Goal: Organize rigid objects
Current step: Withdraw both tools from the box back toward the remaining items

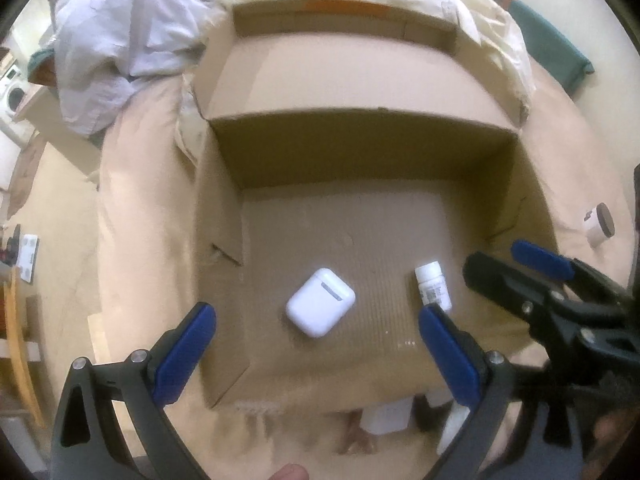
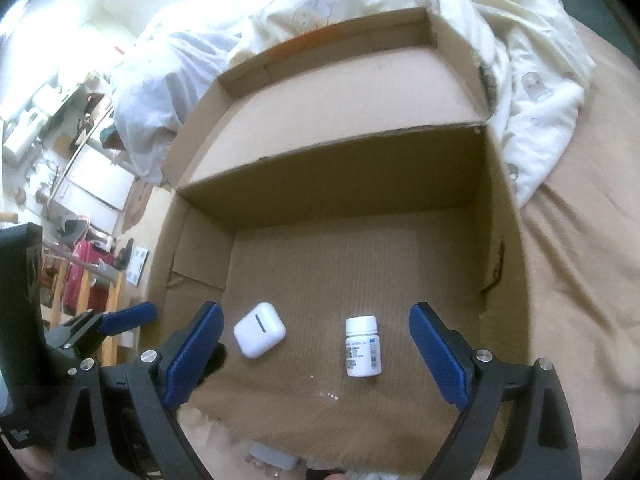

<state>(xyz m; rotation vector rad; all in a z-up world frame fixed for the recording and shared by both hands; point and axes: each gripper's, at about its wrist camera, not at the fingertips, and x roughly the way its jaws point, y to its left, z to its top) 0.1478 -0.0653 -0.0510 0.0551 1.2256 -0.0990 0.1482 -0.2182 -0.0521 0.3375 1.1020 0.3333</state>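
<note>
Inside the open brown cardboard box (image 2: 496, 200) on the bed, a white rounded earbud case (image 2: 259, 335) lies left of a white plastic pill bottle (image 2: 362, 346) on its side. Left gripper (image 1: 316, 334) and right gripper (image 2: 316, 344) both hover above them, blue fingers spread wide, holding nothing.

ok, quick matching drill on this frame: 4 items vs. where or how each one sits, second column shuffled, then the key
Items:
1. earbud case
2. pill bottle
3. small jar
4. left gripper

Place or state:
A. on the bedsheet outside the cardboard box, to its right
B. open, empty, poised above the box floor
C. lying on its side on the box floor, cap pointing away
D. on the box floor, left of the bottle

Pairs: 1-D, 2-C, 3-A, 4-B
</note>
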